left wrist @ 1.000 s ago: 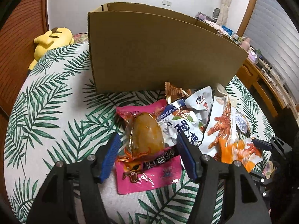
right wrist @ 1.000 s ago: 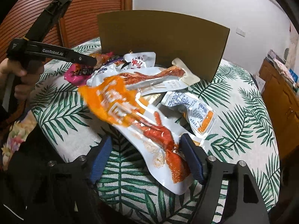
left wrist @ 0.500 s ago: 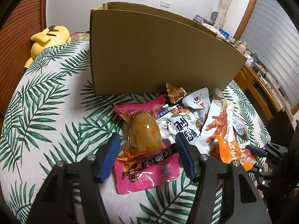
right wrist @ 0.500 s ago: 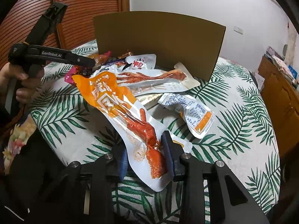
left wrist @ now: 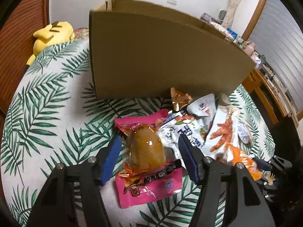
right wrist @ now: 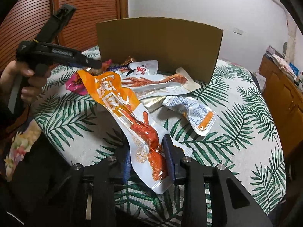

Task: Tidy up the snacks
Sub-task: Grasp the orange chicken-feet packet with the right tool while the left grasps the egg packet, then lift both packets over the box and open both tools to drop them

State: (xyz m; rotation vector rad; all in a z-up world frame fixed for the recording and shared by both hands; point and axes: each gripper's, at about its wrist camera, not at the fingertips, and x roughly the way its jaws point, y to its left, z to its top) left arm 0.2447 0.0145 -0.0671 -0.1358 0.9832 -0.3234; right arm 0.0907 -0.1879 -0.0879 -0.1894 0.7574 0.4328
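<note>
Left wrist view: the left gripper (left wrist: 149, 147) is being eased wider, its blue pads sitting either side of a glossy see-through pouch (left wrist: 144, 147) with a smooth brown egg-shaped lump inside, no pad clearly pressing on it. A crinkly pink packet (left wrist: 151, 185) is lying flat underneath it. A matte cardboard box (left wrist: 161, 56) is standing behind the pile, and plenty of bare leaf-print tablecloth (left wrist: 51, 117) is being left free on the left side.

Right wrist view: the right gripper (right wrist: 146, 158) is being squeezed in further, its pads pinching the lower end of a long shiny orange-and-white packet (right wrist: 130, 117) that's being held tilted over the table edge. A white packet (right wrist: 191, 111) is lying near it on open cloth.
</note>
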